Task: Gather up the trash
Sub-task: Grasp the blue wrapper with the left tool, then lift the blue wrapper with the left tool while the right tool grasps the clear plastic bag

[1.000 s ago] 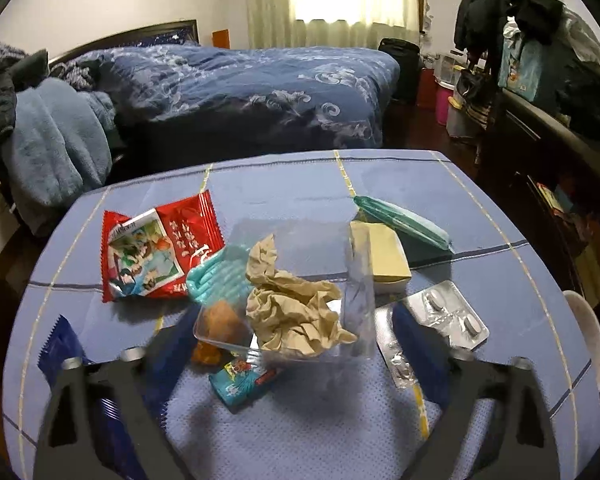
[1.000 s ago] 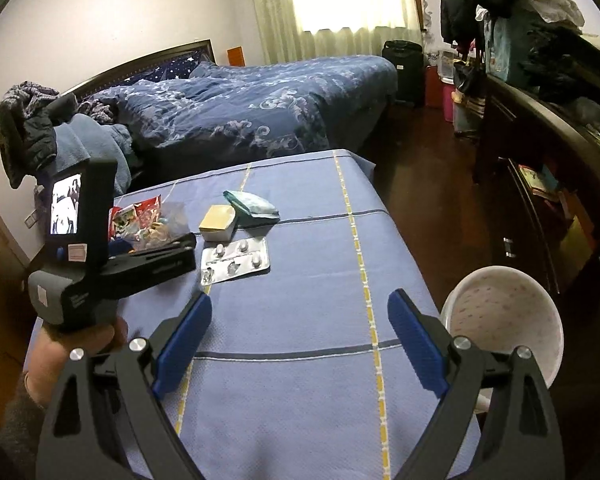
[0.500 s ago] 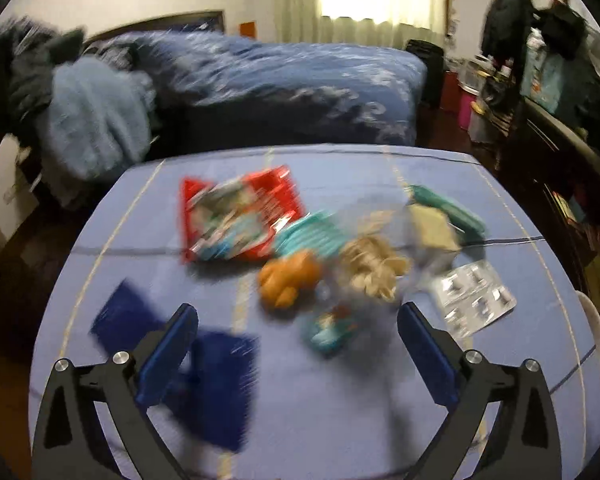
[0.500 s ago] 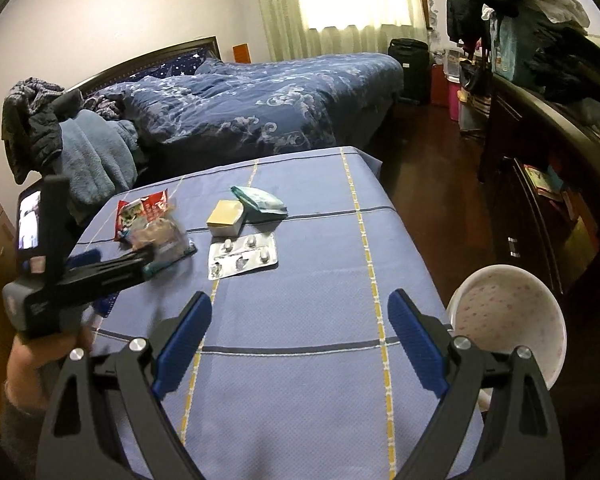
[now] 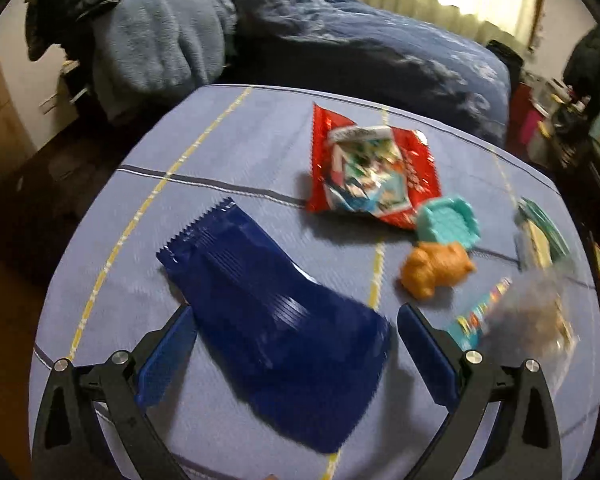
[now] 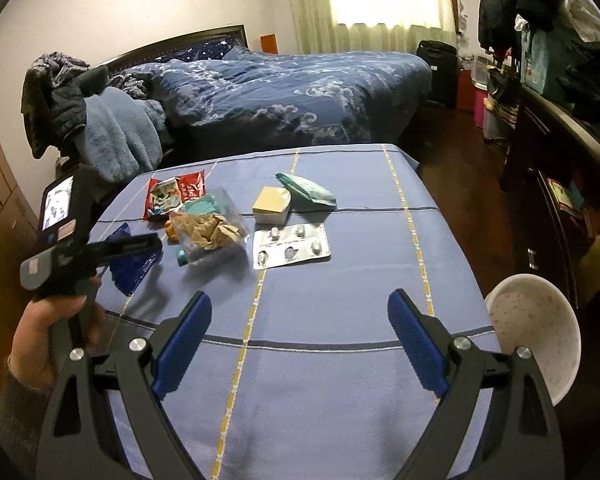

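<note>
A dark blue foil wrapper (image 5: 276, 320) lies flat on the blue-clothed table (image 5: 228, 140), between the wide-apart jaws of my left gripper (image 5: 296, 356), which is open above it. To its right lie a red snack packet (image 5: 372, 172), a teal piece (image 5: 448, 222), an orange figure (image 5: 432, 268) and a small colourful wrapper (image 5: 476, 320). A clear plastic box with crumpled brown paper (image 6: 212, 232) stands beside them. My right gripper (image 6: 300, 336) hangs open over bare cloth near the front edge, with nothing between its fingers.
A blister pack (image 6: 292, 246), a pale yellow box (image 6: 272, 204) and a green packet (image 6: 306, 192) lie mid-table. A white bin (image 6: 536, 328) stands off the table's right edge. A bed (image 6: 292, 92) is behind, and a dark cabinet (image 6: 560, 184) is to the right.
My left gripper has swung left, from flanking the clear box to straddling the dark blue wrapper, and its jaws stand wider. The right gripper has shifted slightly.
</note>
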Demonstrator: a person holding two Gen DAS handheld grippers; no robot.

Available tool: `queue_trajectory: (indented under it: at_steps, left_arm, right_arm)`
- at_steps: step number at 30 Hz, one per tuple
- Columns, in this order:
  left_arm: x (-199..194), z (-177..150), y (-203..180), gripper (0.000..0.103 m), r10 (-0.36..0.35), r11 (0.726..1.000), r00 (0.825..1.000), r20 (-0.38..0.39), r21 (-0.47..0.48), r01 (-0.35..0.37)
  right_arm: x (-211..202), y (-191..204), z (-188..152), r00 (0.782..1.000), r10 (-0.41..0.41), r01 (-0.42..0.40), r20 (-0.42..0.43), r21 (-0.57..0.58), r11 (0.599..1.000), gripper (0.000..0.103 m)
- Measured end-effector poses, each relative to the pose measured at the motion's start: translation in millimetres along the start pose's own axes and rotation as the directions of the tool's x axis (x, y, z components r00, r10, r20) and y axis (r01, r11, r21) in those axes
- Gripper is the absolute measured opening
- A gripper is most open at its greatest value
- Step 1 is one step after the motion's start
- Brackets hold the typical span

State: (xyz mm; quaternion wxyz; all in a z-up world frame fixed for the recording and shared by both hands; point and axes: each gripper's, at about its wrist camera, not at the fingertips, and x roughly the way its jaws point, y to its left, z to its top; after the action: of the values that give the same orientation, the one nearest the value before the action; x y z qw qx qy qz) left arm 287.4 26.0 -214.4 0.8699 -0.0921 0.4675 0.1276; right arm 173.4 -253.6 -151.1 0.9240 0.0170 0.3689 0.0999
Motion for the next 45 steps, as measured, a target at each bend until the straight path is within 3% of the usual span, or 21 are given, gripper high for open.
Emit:
queue_trajectory:
  at_steps: [3, 7, 9, 11, 15, 17, 19, 22, 25, 29, 31, 33, 36, 43, 45]
  left_arm:
    - [1.6, 5.6, 9.0, 0.099, 0.011, 0.998, 1.000, 0.007, -0.058, -0.011]
    - [6.0, 11.4, 18.5, 0.099, 0.112, 0.987, 0.994, -0.001, -0.113, -0.111]
    - [5.6, 10.2, 18.3, 0.099, 0.128, 0.985, 0.992, -0.006, -0.117, -0.128]
    - [2.2, 6.4, 17.2, 0.089, 0.135, 0.985, 0.991, 0.014, -0.106, -0.133]
    - [-12.2, -5.5, 15.8, 0.050, 0.113, 0.992, 0.992, 0.050, -0.069, -0.110]
    - [-16.9, -8.5, 17.8, 0.040, 0.075, 0.995, 0.996, 0.054, -0.062, -0.072]
    - [-20.2, -11.4, 20.8, 0.023, 0.019, 0.999, 0.998, 0.061, -0.050, -0.016]
    - [-25.1, -15.6, 26.0, 0.013, -0.037, 0.998, 0.996, 0.080, -0.042, 0.041]
    - [-36.2, -18.6, 32.7, 0.012, -0.103, 0.993, 0.986, 0.129, -0.037, 0.108]
    - [-57.5, -19.1, 37.1, 0.012, -0.090, 0.995, 0.972, 0.215, -0.016, 0.096]
    - [-63.4, -18.5, 37.0, 0.012, -0.086, 0.996, 0.969, 0.233, -0.006, 0.090]
    - [-67.0, -17.8, 38.2, 0.013, -0.098, 0.995, 0.966, 0.240, 0.006, 0.099]
    - [-68.4, -17.6, 40.6, 0.013, -0.111, 0.994, 0.964, 0.241, 0.014, 0.111]
    - [-73.6, -21.7, 46.0, 0.015, -0.117, 0.993, 0.960, 0.255, 0.020, 0.116]
    - [-74.1, -21.2, 48.0, 0.016, -0.122, 0.992, 0.959, 0.257, 0.015, 0.122]
  right_arm:
    - [-0.2, 0.2, -0.2, 1.000, -0.001, 0.001, 0.000, 0.000, 1.000, 0.090]
    - [1.5, 0.3, 0.9, 1.000, 0.002, -0.002, -0.007, 0.003, 1.000, 0.090]
    - [1.6, -0.5, 0.2, 1.000, 0.004, -0.004, -0.009, 0.001, 1.000, 0.090]
    - [0.5, 0.6, -0.4, 1.000, 0.010, -0.010, -0.008, -0.004, 1.000, 0.090]
    - [0.2, 2.5, 0.1, 1.000, 0.011, -0.011, -0.002, -0.011, 1.000, 0.090]
    - [0.4, 4.1, 0.3, 1.000, 0.010, -0.010, 0.000, -0.014, 1.000, 0.090]
    - [2.4, 6.6, 0.3, 1.000, 0.009, -0.009, -0.002, -0.020, 1.000, 0.090]
    - [8.4, 12.9, -0.8, 1.000, 0.010, -0.010, -0.005, -0.034, 0.999, 0.090]
    - [20.7, 20.7, 1.4, 1.000, 0.012, -0.013, -0.015, -0.057, 0.998, 0.090]
    - [38.3, 35.1, 12.4, 1.000, 0.022, -0.023, -0.017, -0.099, 0.995, 0.089]
    - [49.1, 47.2, 23.5, 0.998, 0.069, -0.070, -0.010, -0.127, 0.989, 0.080]
    - [59.6, 56.5, 30.9, 0.996, 0.080, -0.084, -0.029, -0.148, 0.985, 0.063]
    - [81.1, 66.4, 43.1, 0.991, 0.108, -0.119, -0.074, -0.156, 0.981, 0.050]
    - [106.0, 77.8, 55.3, 0.982, 0.144, -0.160, -0.120, -0.144, 0.976, 0.049]
    - [108.1, 78.7, 55.5, 0.981, 0.145, -0.163, -0.127, -0.142, 0.976, 0.042]
